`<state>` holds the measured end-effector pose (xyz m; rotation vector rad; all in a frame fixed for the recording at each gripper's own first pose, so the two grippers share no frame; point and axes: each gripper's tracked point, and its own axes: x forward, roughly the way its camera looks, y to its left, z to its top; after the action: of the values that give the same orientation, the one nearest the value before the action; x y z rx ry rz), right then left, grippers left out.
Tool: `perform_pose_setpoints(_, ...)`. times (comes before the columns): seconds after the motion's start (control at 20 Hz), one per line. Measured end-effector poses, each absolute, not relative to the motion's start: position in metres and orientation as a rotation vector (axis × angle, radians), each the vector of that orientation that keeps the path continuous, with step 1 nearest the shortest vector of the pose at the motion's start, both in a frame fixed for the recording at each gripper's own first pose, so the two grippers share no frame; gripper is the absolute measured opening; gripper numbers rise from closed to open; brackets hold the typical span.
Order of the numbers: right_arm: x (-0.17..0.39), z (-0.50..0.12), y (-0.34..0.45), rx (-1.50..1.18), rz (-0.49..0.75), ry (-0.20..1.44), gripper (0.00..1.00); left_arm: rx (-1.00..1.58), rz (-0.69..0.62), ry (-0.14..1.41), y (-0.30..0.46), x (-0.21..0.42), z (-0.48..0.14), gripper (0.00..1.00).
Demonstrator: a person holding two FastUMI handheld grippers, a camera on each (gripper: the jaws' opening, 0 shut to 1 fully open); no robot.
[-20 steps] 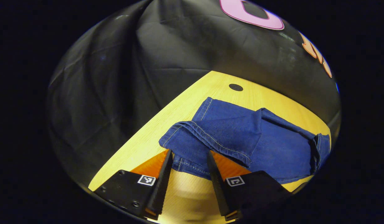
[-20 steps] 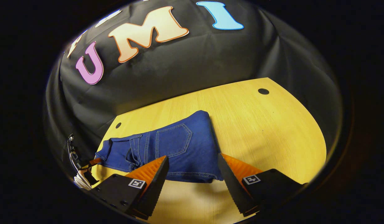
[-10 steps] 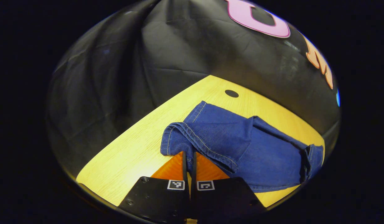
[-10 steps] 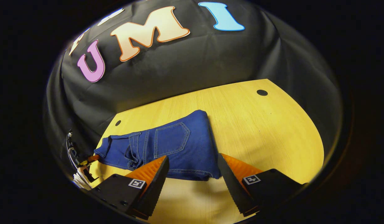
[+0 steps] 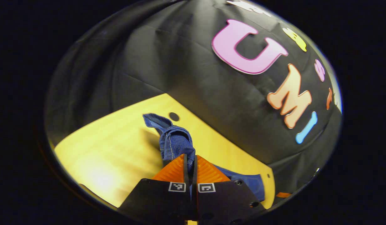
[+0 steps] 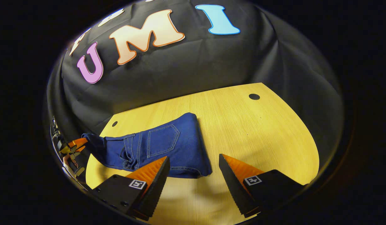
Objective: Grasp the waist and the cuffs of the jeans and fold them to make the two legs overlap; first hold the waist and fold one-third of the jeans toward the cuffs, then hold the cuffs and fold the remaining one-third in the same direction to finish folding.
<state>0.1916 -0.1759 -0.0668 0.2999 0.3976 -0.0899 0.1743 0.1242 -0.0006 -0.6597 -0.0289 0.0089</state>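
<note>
The desk (image 6: 243, 125) was a light wood-grain surface with a rounded edge and two small dark round holes, one (image 6: 254, 96) near the far right and one (image 6: 114, 123) near the far left in the right gripper view. Black cloth (image 6: 186, 68) hung as the wall behind the desk, creased and draped. The jeans (image 6: 161, 147) lay folded on the left half of the desk, a back pocket (image 6: 163, 140) facing up with pale stitching visible. No brand mark or legible label showed on the denim. The left gripper (image 5: 190, 162) had its jaws closed on a bunched end of the jeans (image 5: 175, 142), which rose off the desk ahead of the fingers; the rest trailed down to the desk at lower right. In the right gripper view that gripper (image 6: 74, 144) appeared at the far left edge, at the raised end of the jeans. The right gripper (image 6: 194, 175) hung over the near edge of the jeans with its jaws wide apart and holding nothing. Small square black-and-white markers (image 6: 253, 180) sat on the finger bases.
</note>
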Motion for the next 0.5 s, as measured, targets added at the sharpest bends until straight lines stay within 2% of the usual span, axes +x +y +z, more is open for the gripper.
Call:
perform_pose_setpoints(0.3, 0.187, -0.061, -0.205, 0.339, -0.072, 0.371, 0.98, -0.686, -0.194, -0.025, 0.026, 0.188, 0.042, 0.0)
perform_pose_setpoints(0.45, 0.182, -0.062, -0.226, 0.362, -0.065, 0.361, 1.0, -0.657, -0.254, -0.011, -0.014, 0.191, 0.058, 0.0)
perform_pose_setpoints(0.5, 0.181, -0.062, -0.235, 0.368, -0.06, 0.36, 0.98, -0.637, -0.266, -0.008, -0.026, 0.192, 0.061, 0.0)
